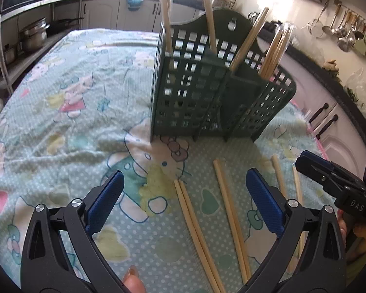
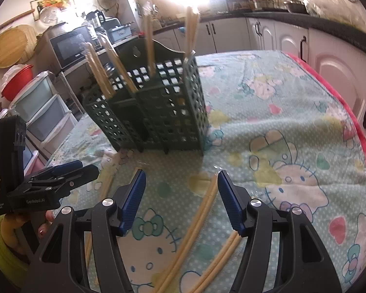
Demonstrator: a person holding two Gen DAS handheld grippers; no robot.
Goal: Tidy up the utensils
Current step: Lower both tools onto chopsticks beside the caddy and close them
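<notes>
Chopsticks (image 1: pixel 228 201) lie loose on the cloth-covered worktop (image 1: pixel 61 127) at lower centre of both views, in front of the green caddy (image 1: pixel 207 92), which already holds several upright. Your left tool (image 1: pixel 184 195) and right tool (image 2: pixel 181 195) are both spread, pinching nothing. The sticks lie in close pairs, so you may catch two or snag the soft cloth. They could also roll off the pads, and a careless insertion might tip the light caddy.
</notes>
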